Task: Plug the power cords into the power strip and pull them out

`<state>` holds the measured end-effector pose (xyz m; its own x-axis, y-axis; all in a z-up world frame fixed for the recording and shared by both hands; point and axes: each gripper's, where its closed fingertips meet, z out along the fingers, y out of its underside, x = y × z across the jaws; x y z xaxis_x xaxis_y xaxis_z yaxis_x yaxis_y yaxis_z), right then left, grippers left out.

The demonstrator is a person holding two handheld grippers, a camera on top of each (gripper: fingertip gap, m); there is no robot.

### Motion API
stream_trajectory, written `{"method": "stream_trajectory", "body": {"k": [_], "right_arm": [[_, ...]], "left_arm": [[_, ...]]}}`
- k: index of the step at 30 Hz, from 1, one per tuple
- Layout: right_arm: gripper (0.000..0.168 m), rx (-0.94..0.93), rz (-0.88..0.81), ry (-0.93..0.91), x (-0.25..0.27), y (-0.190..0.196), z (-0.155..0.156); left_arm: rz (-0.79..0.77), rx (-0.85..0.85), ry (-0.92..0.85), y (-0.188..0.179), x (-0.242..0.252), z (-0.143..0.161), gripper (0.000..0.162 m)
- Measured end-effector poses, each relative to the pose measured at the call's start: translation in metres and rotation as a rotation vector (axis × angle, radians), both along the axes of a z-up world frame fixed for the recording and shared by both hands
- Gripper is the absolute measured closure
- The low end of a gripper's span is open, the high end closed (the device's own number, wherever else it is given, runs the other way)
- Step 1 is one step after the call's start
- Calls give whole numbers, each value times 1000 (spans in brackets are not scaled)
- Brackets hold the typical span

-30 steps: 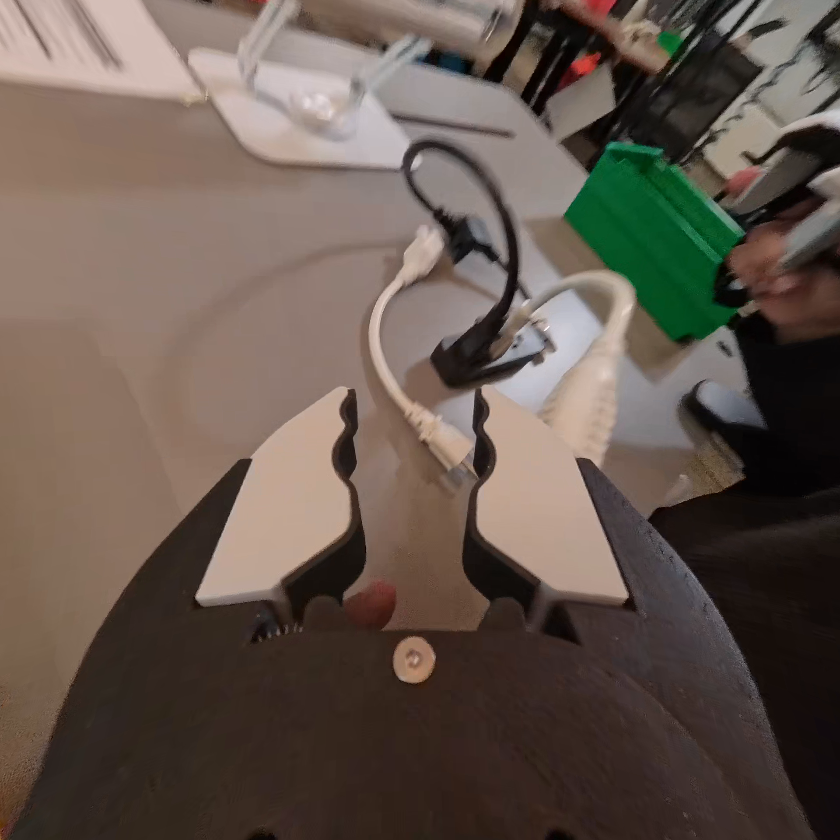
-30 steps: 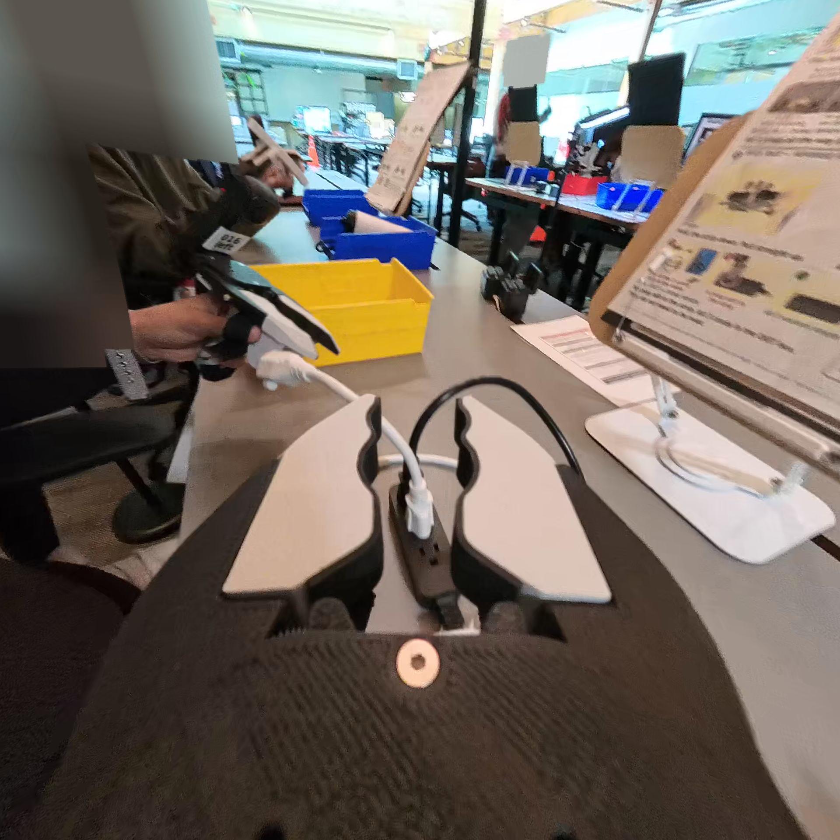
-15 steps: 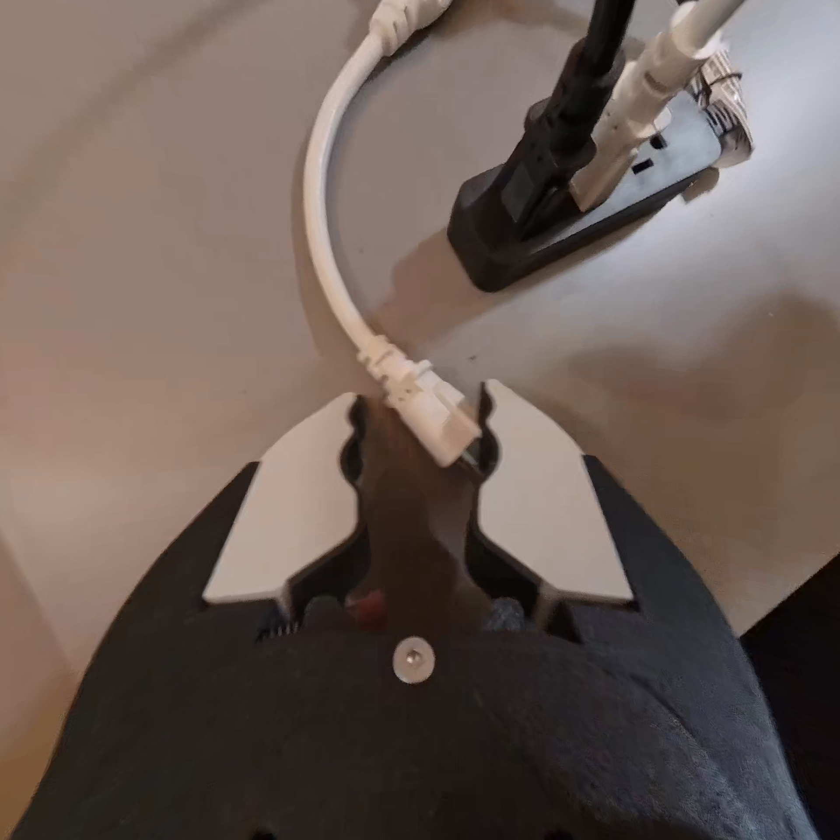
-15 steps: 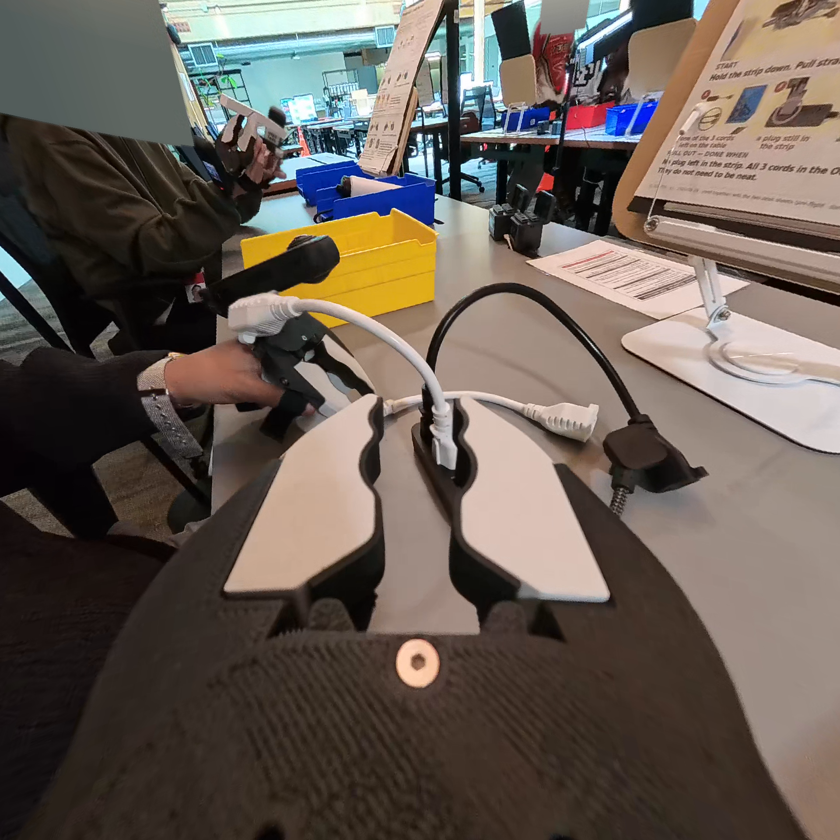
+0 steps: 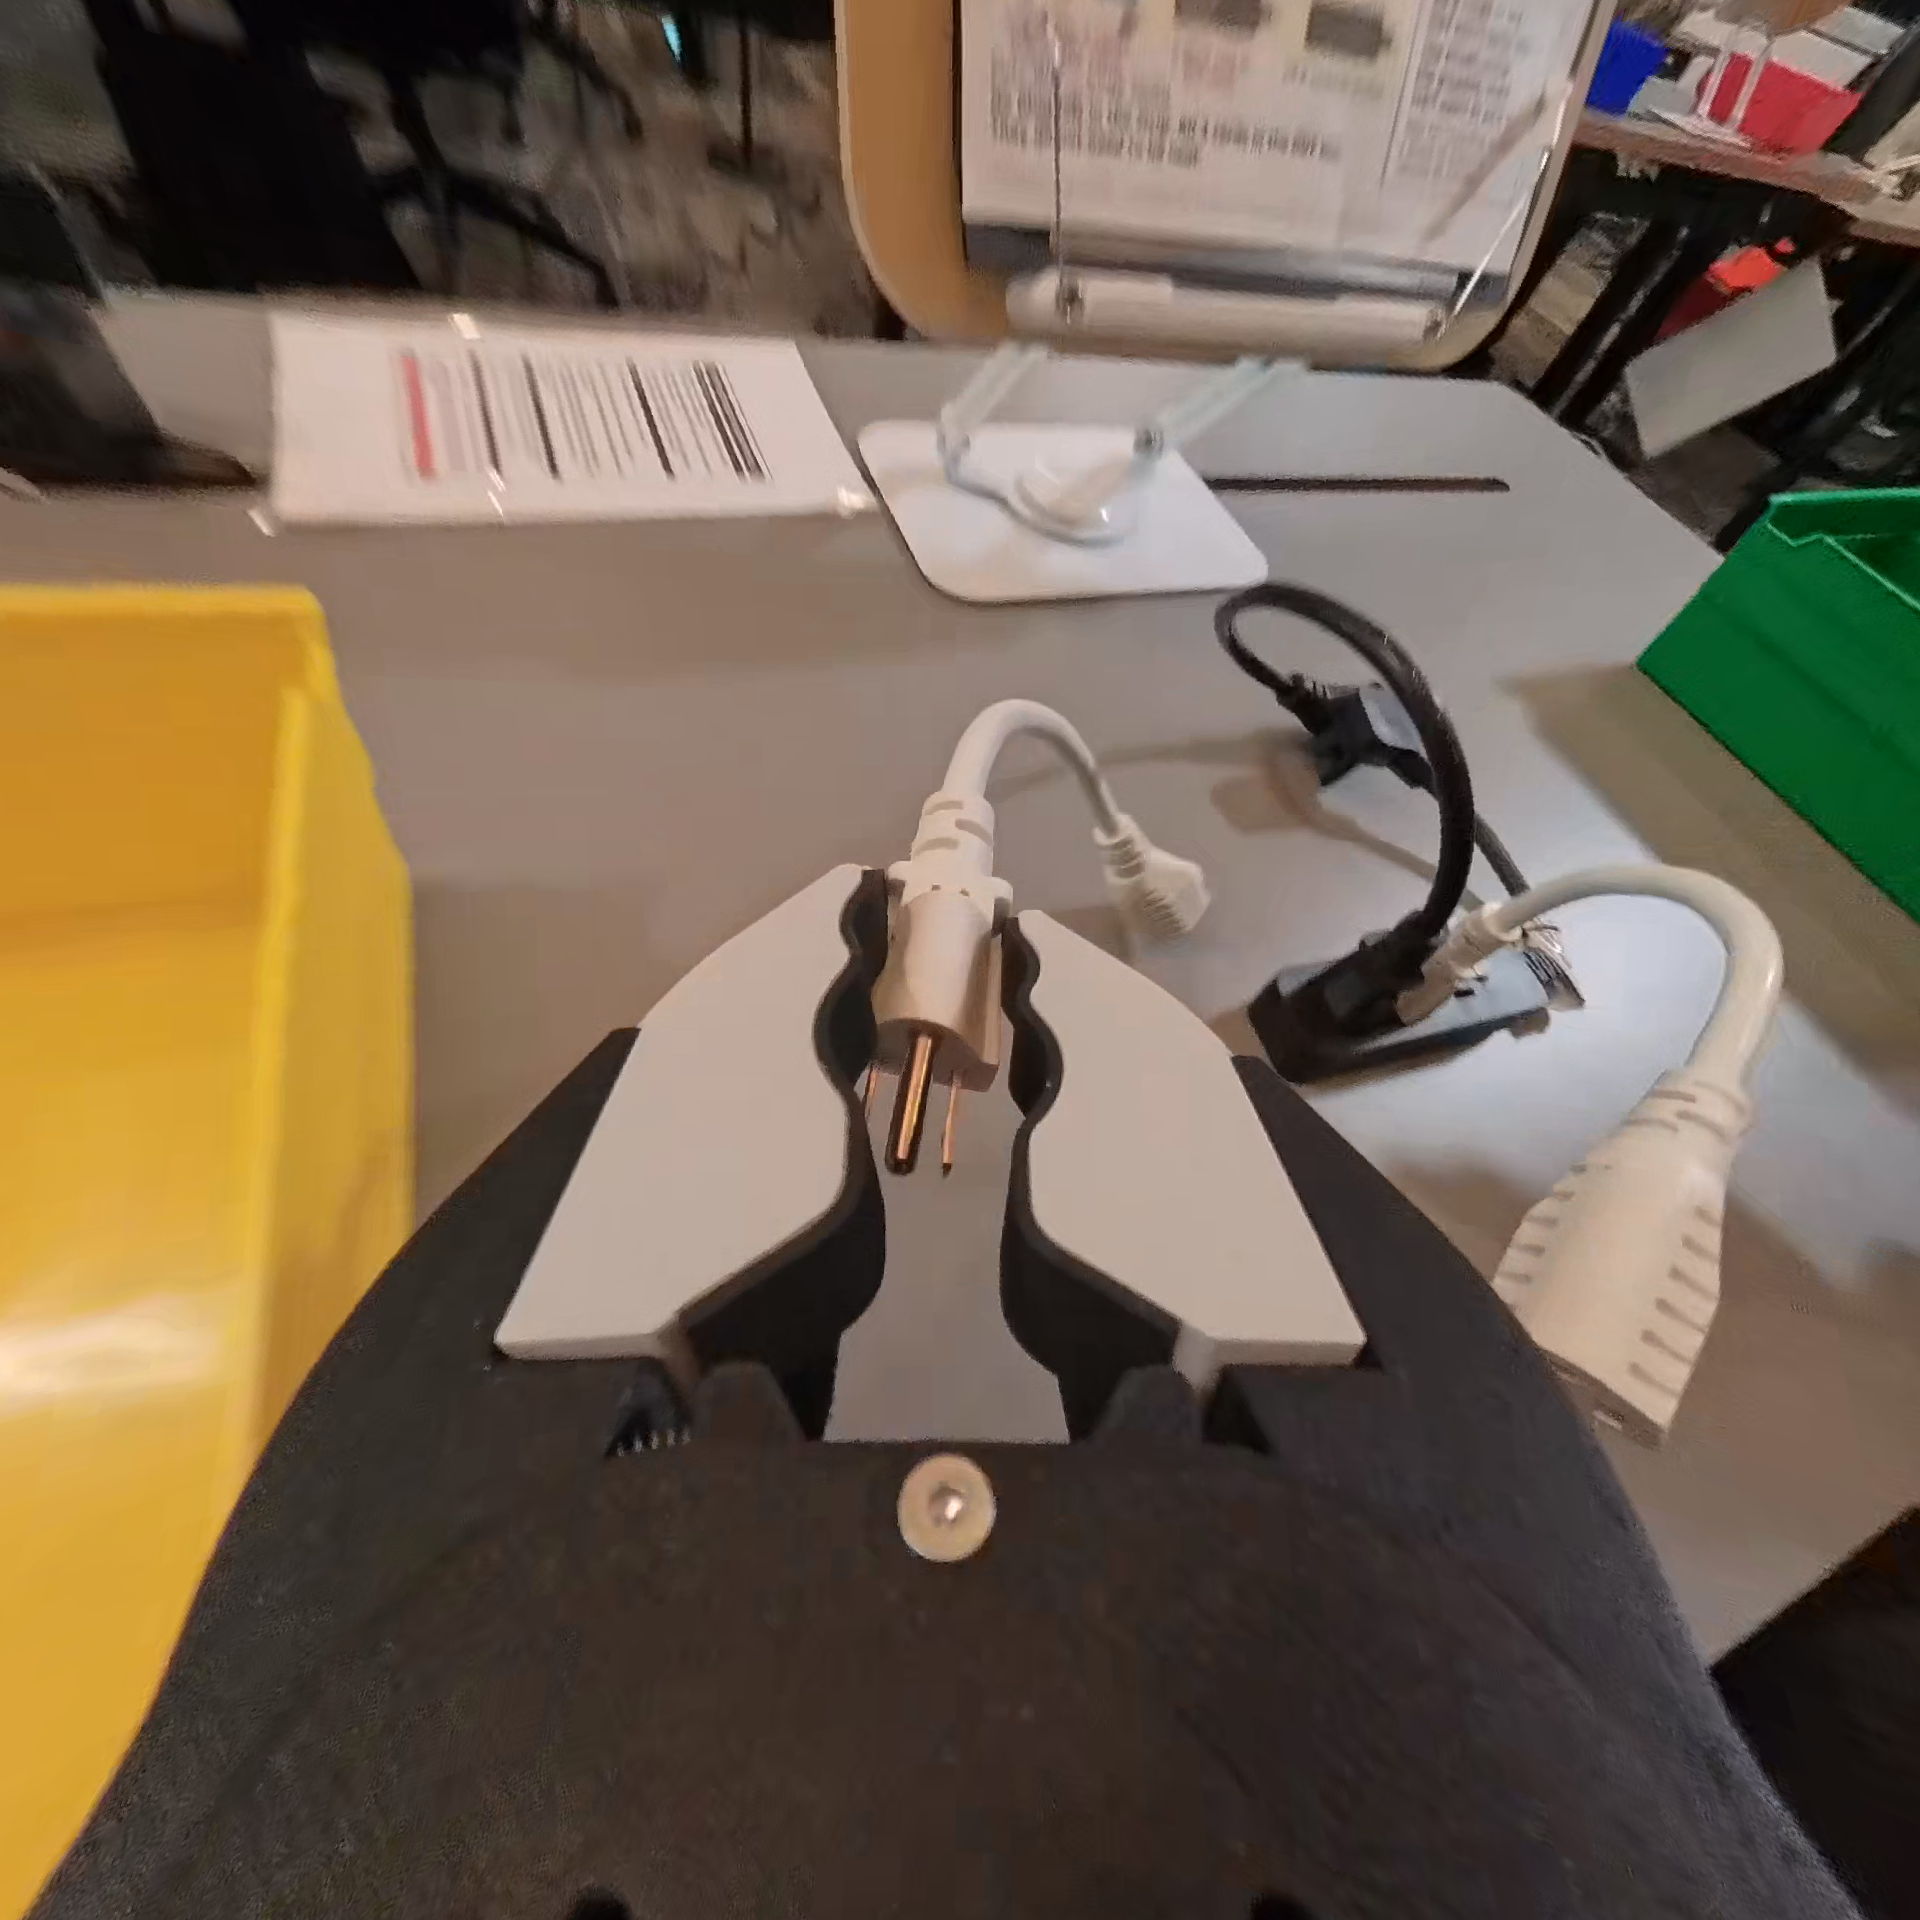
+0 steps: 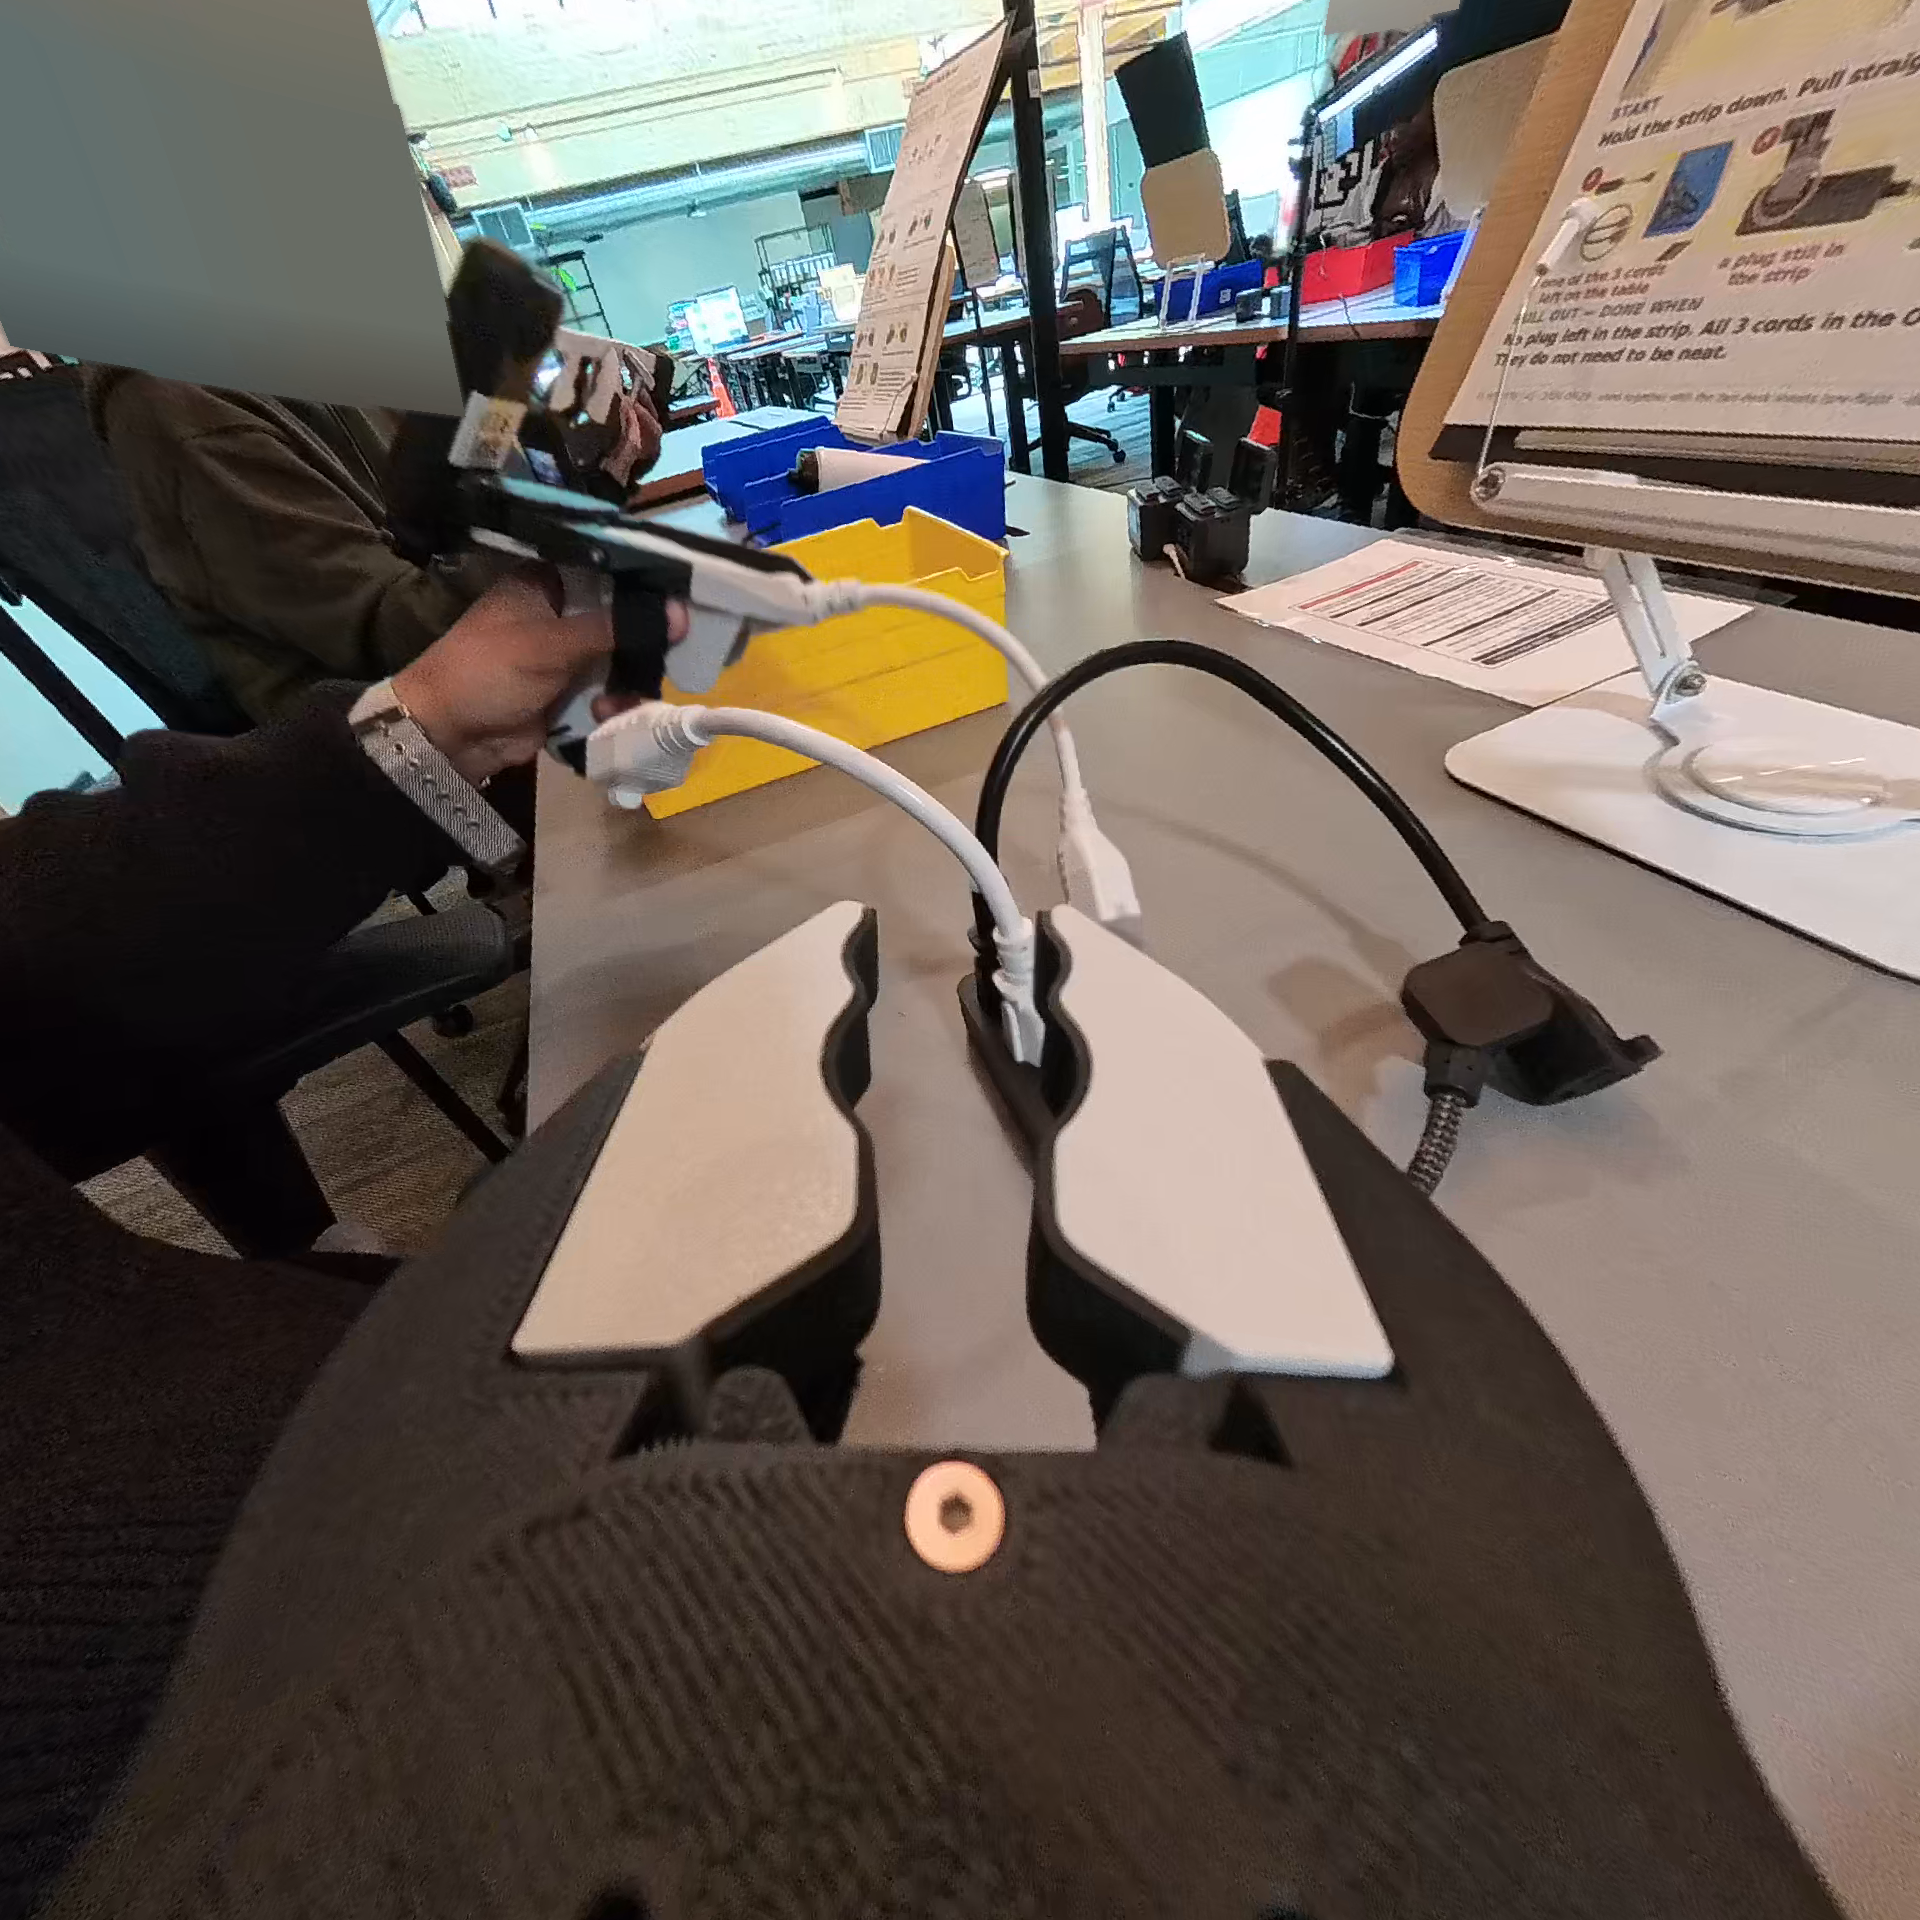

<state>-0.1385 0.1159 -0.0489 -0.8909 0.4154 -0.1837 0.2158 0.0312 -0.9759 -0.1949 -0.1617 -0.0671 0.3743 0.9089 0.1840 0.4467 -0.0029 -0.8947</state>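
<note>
Up off the surface [image 5: 675, 707] comes the white plug [image 5: 940, 966] that half a second ago lay loose between the left tool's tips, and now the left tool [image 5: 940, 914] is clamped on its body, prongs aimed back at the camera, cord arching away toward twelve o'clock. That grip makes sense: holding the moulded body, not the cable, lets the prongs be steered. In the right wrist view the same left tool [image 6: 727, 597] sits raised at about ten o'clock, the white cord [image 6: 966, 644] drooping from it with its far socket end dangling just above the surface. The power strip [image 5: 1392, 1003], black, lies at roughly three o'clock in the left view, with a black cord [image 5: 1449, 821] and a second white cord [image 5: 1683, 997] already seated in it. The right tool [image 6: 956, 925], jaws apart and gripping nothing, has its right finger against the strip [image 6: 1003, 1049], likely there to pin it so it won't skid or lift. A yellow bin [image 5: 156, 935] fills nine o'clock and a green bin [image 5: 1808, 665] two o'clock, both clear of the work. My read: two cords are in, and this third needs turning prongs-down over a free outlet.
</note>
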Motion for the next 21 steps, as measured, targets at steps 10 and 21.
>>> {"method": "stream_trajectory", "body": {"k": [10, 21], "right_arm": [[140, 31, -31, 84, -1, 3, 14], [136, -112, -167, 436, 25, 35, 100]], "left_arm": [[71, -212, 447, -9, 29, 138, 140], [-367, 125, 570, 116, 104, 210, 140]]}}
